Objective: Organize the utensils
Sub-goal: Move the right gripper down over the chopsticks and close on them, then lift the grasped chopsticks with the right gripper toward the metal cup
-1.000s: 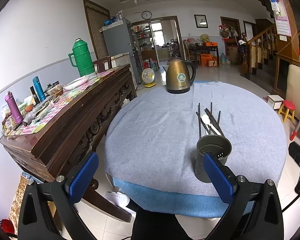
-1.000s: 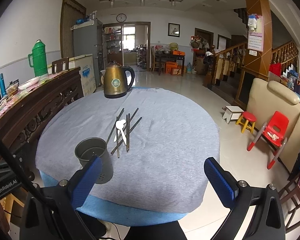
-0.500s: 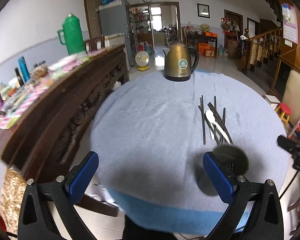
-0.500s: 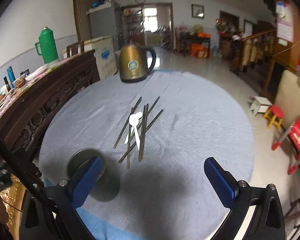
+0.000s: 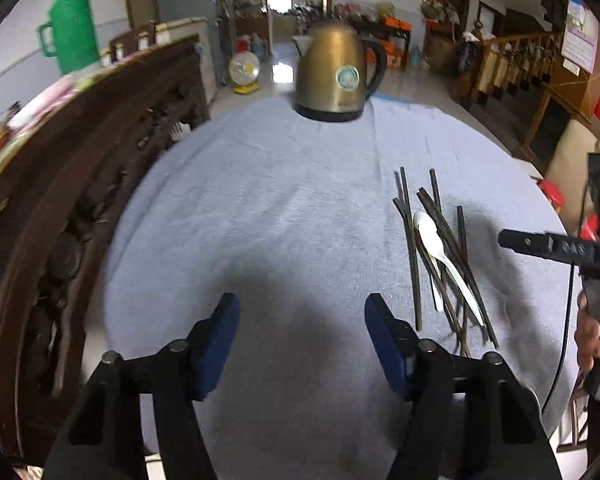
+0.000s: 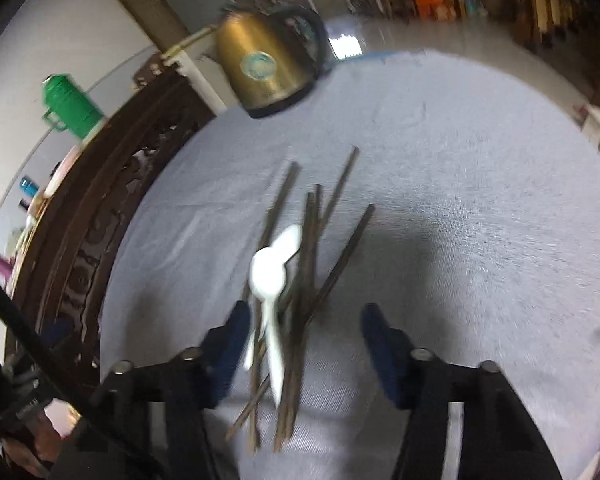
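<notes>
Dark chopsticks [image 5: 440, 256] lie crisscrossed under a white spoon [image 5: 444, 256] (both grippers [image 5: 302, 344] [image 6: 300, 344] agape, empty).

right gripper [image 5: 556, 246] | side marking reads roughly "0A8"

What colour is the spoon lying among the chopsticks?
White spoon; clearest in the left wrist view.

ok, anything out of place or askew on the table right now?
Yes: the dark chopsticks lie loose on the grey tablecloth, crossed at mixed angles instead of gathered, with two white spoons on top of the heap. The right gripper hangs open over the pile's near end. The gold kettle stands upright. Nothing looks spilled or broken.
</notes>
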A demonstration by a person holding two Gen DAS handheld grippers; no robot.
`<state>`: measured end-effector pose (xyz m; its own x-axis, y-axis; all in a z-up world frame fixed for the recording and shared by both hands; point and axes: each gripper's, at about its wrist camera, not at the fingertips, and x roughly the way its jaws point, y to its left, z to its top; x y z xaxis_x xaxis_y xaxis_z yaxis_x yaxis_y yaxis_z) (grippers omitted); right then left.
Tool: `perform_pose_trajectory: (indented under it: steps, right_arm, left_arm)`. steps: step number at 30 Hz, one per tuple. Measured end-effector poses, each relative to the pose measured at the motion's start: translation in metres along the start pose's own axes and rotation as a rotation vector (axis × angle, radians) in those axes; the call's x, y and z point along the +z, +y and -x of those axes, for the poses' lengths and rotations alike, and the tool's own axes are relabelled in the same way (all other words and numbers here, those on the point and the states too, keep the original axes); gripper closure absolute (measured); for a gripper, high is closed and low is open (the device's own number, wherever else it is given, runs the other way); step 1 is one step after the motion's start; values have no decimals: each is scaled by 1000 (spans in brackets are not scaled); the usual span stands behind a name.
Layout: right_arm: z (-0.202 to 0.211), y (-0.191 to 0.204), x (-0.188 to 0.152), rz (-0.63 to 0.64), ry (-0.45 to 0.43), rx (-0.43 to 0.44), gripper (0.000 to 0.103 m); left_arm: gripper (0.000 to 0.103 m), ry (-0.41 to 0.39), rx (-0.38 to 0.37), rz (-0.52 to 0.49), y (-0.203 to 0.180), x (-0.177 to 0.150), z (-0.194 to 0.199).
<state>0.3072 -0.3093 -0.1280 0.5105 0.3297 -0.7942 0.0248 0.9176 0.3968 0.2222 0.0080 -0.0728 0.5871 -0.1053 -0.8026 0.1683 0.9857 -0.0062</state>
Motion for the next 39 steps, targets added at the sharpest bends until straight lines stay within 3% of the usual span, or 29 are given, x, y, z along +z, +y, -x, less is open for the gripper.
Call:
perform_pose_trajectory:
  steps: [4,6,9,11,13,15,17,18,23,27,33,39]
  right_arm:
    - [-27,-21,25,-150,90,-1,64]
    - [-38,-25,36,-188,127,-22,65]
    - [-63,-27,55,-233,186,-95,73]
    - [-71,-25,64,-247,197,-124,73]
    - [-84,-18,72,-237,236,-217,74]
    - [-91,-9,77,-213,241,-292,81]
    - [-95,-4,80,-198,244,-315,87]
    - [-96,-2,81,-186,241,-316,95]
    - [-89,-5,79,-148,171,-303,95]
    - [-72,-22,73,-177,106,-221,95]
    - [-53,-46,69,-179,19,-167,95]
    - [-48,-52,67,-173,19,-141,96]
  left_arm:
    - [37,45,-34,-47,-9,34,-35]
    - [37,81,-49,-53,-15,54,-56]
    - [37,160,-92,-44,-23,83,-89]
    - [37,196,-86,-46,-29,102,-107]
    - [37,227,-89,-42,-33,116,-118]
    - [37,259,-104,-19,-36,130,-129]
    - [38,291,-123,-7,-40,141,-139]
    - [38,302,-123,-5,-43,147,-145]
    - [45,359,-150,5,-66,164,-170]
    - [45,384,-194,18,-94,174,-192]
    - [45,418,-159,-23,-128,176,-217]
    - [48,448,-152,2,-137,177,-229]
